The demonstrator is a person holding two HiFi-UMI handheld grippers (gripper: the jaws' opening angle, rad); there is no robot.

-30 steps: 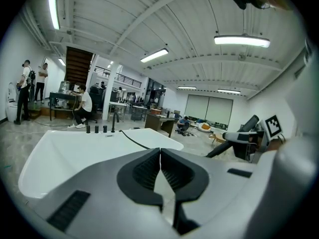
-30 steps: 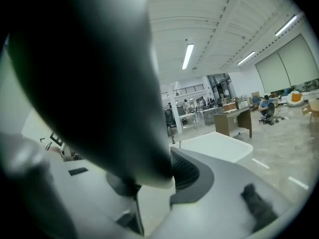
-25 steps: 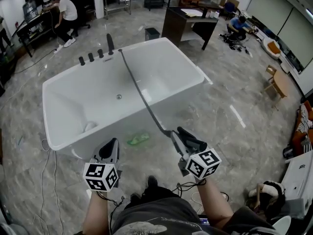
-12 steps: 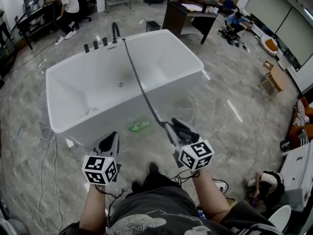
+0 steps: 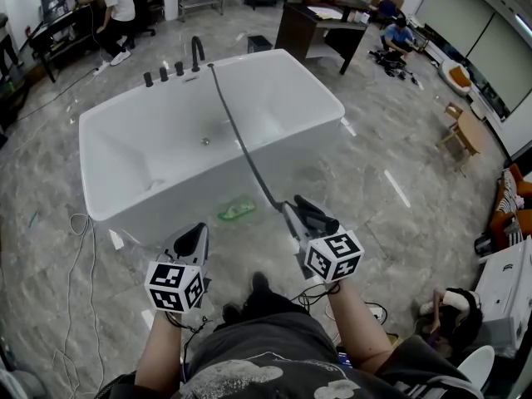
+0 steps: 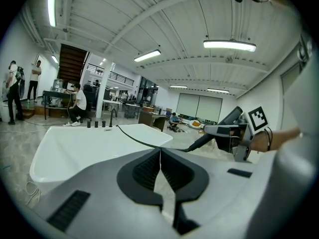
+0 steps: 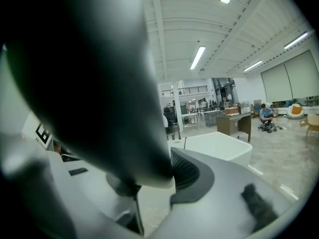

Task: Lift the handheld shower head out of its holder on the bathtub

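Note:
The white bathtub [image 5: 332, 98] stands on the marble floor ahead of me, with a black faucet [image 5: 196, 54] and knobs [image 5: 163, 75] at its far end. A dark hose [image 5: 237, 135] runs from that end across the tub to the black shower head [image 5: 314, 214]. My right gripper [image 5: 298, 214] is shut on the shower head, well clear of the tub's near wall. In the right gripper view the shower head [image 7: 89, 83] fills the picture between the jaws. My left gripper [image 5: 193, 238] hangs to the left with its jaws shut [image 6: 160, 156] on nothing.
A green object [image 5: 236, 212] lies on the floor by the tub's near wall. A white cable [image 5: 75, 248] trails at the left. A dark desk [image 5: 320, 27] stands behind the tub. People sit at the far back, and one is on the floor at the right [image 5: 455, 318].
Both grippers have drawn back from the tub, which now sits farther off in the head view. The hose stretches longer behind the shower head. The right grip is unchanged.

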